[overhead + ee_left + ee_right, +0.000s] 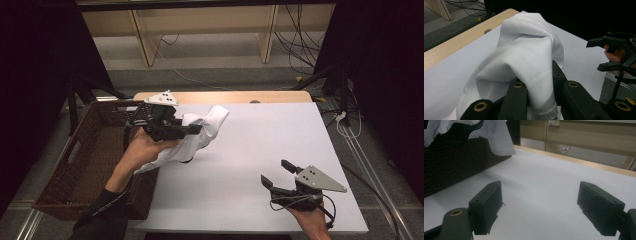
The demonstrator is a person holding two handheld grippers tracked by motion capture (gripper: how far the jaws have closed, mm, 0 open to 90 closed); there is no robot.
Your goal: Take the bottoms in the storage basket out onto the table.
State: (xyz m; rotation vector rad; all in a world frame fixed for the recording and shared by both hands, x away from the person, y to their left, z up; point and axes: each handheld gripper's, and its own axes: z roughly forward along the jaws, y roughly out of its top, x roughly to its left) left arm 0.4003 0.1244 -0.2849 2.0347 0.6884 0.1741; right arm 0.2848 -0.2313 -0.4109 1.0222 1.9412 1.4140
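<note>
Left gripper (192,131) clamped on crumpled white cloth garment (202,132)
We see it beside the dark woven wicker basket (95,150); right gripper (277,172) jaws apart (nothing between).

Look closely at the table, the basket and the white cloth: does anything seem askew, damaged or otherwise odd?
Nothing looks damaged or spilled. The white cloth is bunched and crumpled, hanging from the shut left claw between the wicker basket and the white table. The right claw sits open over bare tabletop.

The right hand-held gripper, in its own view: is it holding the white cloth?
No, the right hand-held gripper stands open over the bare table, while the white cloth hangs farther off.
</note>
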